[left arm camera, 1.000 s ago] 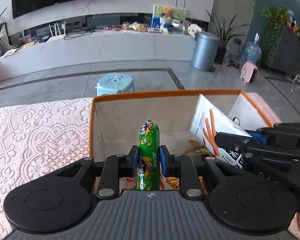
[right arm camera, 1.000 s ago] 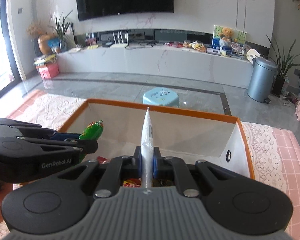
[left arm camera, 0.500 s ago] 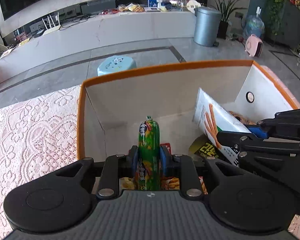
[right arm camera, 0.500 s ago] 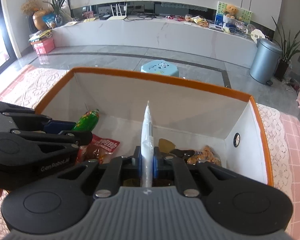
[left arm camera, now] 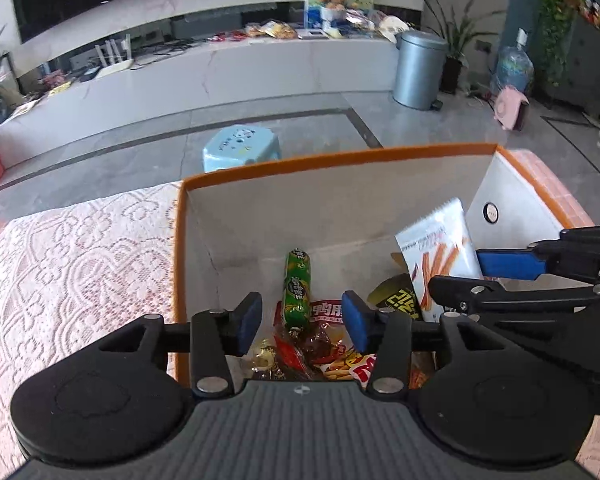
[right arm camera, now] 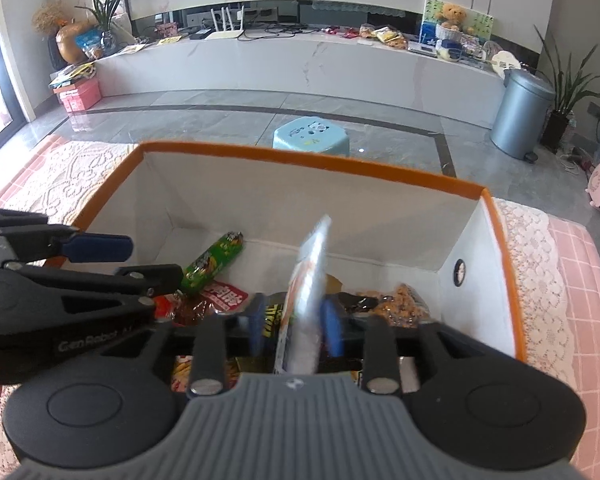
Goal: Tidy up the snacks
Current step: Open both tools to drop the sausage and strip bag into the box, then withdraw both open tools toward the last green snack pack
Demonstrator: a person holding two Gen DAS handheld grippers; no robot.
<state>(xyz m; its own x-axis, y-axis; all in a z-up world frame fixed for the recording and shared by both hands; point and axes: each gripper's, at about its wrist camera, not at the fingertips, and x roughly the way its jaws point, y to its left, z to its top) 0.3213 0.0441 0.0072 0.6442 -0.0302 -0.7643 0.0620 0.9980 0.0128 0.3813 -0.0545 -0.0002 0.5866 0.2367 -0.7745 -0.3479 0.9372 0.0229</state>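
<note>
An orange-rimmed white box point(left arm camera: 340, 156) point(right arm camera: 300, 156) stands on the lace-covered table. My left gripper point(left arm camera: 302, 320) point(right arm camera: 140, 262) hangs over the box's left part, its jaws opening. The green sausage stick point(left arm camera: 298, 288) point(right arm camera: 212, 260) lies free below them on the snack pile. My right gripper point(right arm camera: 294, 324) point(left arm camera: 456, 272) is over the box's middle with its jaws opening. The white stick-snack packet point(right arm camera: 308, 280) point(left arm camera: 440, 256) stands tilted and blurred between the pads, which no longer press on it.
Several snack packets cover the box floor, among them a red one point(left arm camera: 328, 310), a black-and-yellow one point(left arm camera: 396, 300) and a bag of nuts point(right arm camera: 400, 304). Beyond the table stand a blue stool point(right arm camera: 310, 136) and a grey bin point(right arm camera: 520, 116).
Both grippers went from shut to open. The green sausage dropped out of the left one onto the pile. The white packet came loose in the right one and leans over.
</note>
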